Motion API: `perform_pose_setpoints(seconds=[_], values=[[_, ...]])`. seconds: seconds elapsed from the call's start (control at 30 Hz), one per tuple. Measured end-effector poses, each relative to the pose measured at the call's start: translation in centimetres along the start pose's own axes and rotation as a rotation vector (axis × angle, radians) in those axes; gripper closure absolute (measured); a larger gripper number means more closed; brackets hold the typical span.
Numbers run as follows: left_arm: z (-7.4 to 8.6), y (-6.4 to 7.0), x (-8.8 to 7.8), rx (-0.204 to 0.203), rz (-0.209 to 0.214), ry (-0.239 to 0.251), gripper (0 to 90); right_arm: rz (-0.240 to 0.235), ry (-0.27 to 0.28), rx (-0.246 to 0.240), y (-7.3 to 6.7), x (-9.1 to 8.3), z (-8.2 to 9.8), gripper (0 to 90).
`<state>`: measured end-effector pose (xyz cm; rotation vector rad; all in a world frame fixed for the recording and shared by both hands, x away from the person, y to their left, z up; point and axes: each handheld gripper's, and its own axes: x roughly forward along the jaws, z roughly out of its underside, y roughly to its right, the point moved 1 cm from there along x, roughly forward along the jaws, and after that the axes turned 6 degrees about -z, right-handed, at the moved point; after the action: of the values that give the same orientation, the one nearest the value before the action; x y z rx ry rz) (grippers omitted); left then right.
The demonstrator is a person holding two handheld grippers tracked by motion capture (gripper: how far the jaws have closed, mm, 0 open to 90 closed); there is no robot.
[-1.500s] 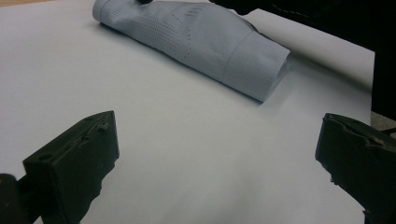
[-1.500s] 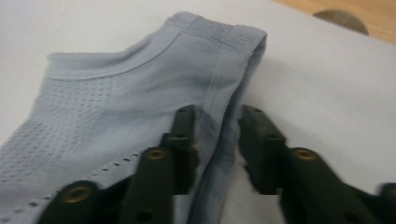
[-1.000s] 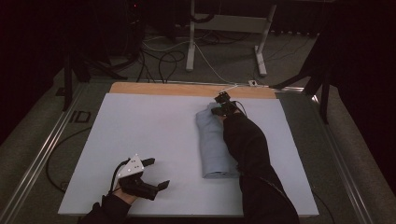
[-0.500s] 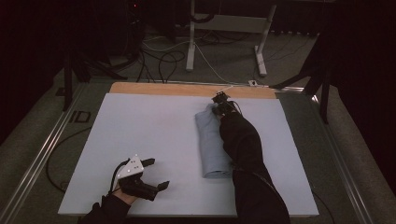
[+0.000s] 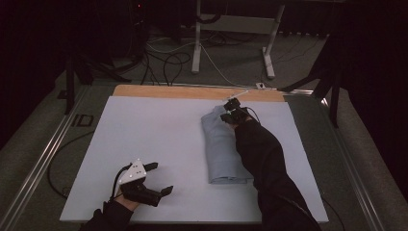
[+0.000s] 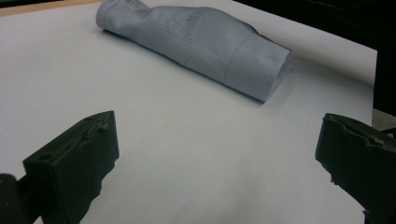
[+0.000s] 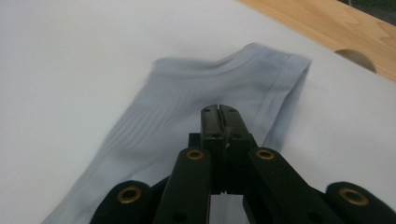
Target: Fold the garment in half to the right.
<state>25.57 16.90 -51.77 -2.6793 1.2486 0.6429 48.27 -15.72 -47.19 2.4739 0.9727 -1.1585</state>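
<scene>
A light grey-blue folded cloth (image 5: 222, 149) lies lengthwise on the white board (image 5: 144, 130), right of centre. My right gripper (image 5: 230, 111) hovers at the cloth's far end, near the hem. In the right gripper view its jaws (image 7: 218, 109) are pressed together above the cloth (image 7: 163, 116), and I see no fabric between them. My left gripper (image 5: 162, 177) rests near the board's front left edge with its jaws wide apart. In the left gripper view the left gripper (image 6: 219, 154) has nothing between its pads, and the cloth (image 6: 201, 42) lies well beyond it.
A wooden strip (image 5: 168, 91) borders the board's far edge, with a round hole (image 7: 355, 58) in it. Metal rails (image 5: 43, 159) run along the table's left side. Behind the table stand white frame legs (image 5: 197, 43) and loose cables (image 5: 163, 67) on the floor.
My right gripper has shifted slightly at the cloth's far end, a little toward me, and the forearm has swung. The left gripper and the cloth look unchanged.
</scene>
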Motion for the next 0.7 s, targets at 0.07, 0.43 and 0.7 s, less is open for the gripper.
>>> perform_pose_setpoints(seconds=[0.07, 0.43, 0.7], values=[[0.0, -0.1, 0.0, -0.001, -0.002, -0.001, 0.1, -0.017, 0.015, -0.018, -1.0, -1.1, 0.7, 90.0], [-0.1, -0.1, -0.2, 0.0, -0.012, -0.001, 0.1, -0.129, 0.073, -0.115, -6.8, -6.0, 5.9, 90.0], [0.0, -0.1, -0.2, -0.001, -0.014, 0.0, 0.1, -0.18, 0.057, -0.129, -9.0, -6.8, 10.5, 90.0]])
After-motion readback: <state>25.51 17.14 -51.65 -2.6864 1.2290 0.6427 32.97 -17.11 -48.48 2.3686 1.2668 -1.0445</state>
